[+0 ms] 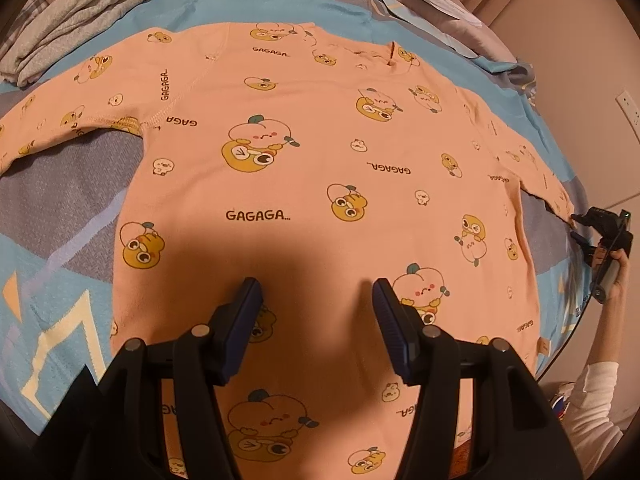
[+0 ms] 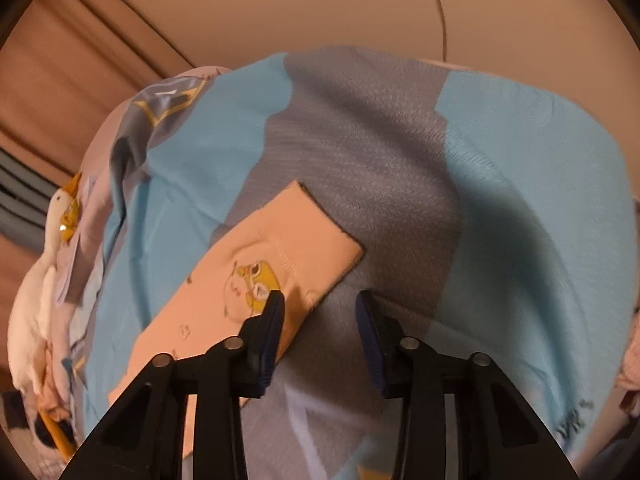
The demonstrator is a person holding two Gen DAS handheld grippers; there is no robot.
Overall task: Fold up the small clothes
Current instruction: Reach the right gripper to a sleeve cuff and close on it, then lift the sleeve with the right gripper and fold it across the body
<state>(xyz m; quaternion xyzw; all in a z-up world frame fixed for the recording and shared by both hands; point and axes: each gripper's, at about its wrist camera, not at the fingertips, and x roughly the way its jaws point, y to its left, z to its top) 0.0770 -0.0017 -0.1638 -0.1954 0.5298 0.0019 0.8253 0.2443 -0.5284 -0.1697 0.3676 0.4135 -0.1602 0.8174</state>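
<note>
A small peach long-sleeved top [image 1: 312,152] printed with yellow cartoon ducks and "GAGAGA" lies flat and spread on the bed, sleeves out to both sides. My left gripper [image 1: 316,292] is open and empty, hovering over the top's lower middle. My right gripper [image 2: 320,300] is open and empty, over the cuff end of the right sleeve [image 2: 272,264]; its left finger is above the sleeve's edge. The right gripper also shows in the left wrist view [image 1: 600,232], held in a hand by the sleeve end.
The bed has a blue and grey patterned cover [image 1: 60,240]. A stack of folded grey clothes [image 1: 72,20] sits at the far left. A white duck plush [image 2: 44,280] lies at the bed's edge. Walls stand close behind the bed.
</note>
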